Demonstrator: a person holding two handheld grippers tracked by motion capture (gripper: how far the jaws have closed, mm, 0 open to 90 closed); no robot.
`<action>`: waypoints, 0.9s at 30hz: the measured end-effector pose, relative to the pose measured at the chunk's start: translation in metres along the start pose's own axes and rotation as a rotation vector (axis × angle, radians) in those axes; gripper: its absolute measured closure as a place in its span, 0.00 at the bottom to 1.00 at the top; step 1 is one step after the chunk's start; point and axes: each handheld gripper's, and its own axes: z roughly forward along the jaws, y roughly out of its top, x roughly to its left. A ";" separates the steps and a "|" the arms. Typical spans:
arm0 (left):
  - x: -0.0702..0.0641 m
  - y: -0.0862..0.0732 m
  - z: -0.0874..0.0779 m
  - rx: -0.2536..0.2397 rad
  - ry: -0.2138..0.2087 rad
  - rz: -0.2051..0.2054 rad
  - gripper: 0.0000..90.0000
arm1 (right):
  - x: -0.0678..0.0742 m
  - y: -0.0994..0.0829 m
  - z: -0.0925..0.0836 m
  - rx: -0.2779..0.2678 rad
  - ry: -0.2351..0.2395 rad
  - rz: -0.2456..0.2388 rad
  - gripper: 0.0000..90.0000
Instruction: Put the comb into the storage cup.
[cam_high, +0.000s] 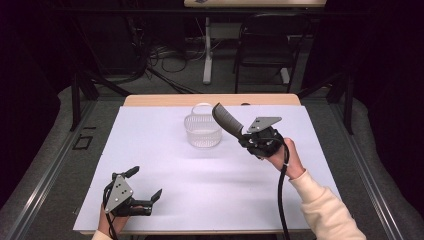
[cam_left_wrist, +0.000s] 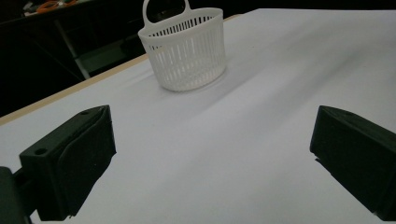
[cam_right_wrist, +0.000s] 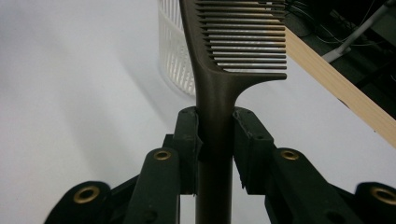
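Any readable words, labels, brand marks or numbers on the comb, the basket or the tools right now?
None: no text reads on the comb, the white basket, the right tool or the left tool.

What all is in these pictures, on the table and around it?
comb: one, dark brown, held up by its handle in the right gripper, its teeth end close to the basket
basket: one, white slotted plastic with a loop handle, upright on the far middle of the table
table: one, white cover over a wooden top, centre of the high view
chair: one, black, on the floor beyond the table
cables: several, dark, on the floor behind the table
left gripper: one, black with a grey plate, near left of the table, jaws open and holding nothing
right gripper: one, black with a grey plate, right of the basket, jaws shut on the comb
sleeve: one, cream, on the right forearm
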 end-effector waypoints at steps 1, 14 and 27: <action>0.000 0.000 0.000 0.000 0.001 0.000 0.00 | 0.000 0.001 0.000 -0.001 0.000 0.003 0.80; 0.000 0.000 0.000 0.000 -0.001 0.001 0.00 | -0.003 0.010 0.005 -0.003 -0.002 -0.006 0.80; 0.000 0.000 0.000 0.002 -0.002 0.004 0.00 | -0.007 0.019 0.012 -0.002 -0.005 -0.007 0.80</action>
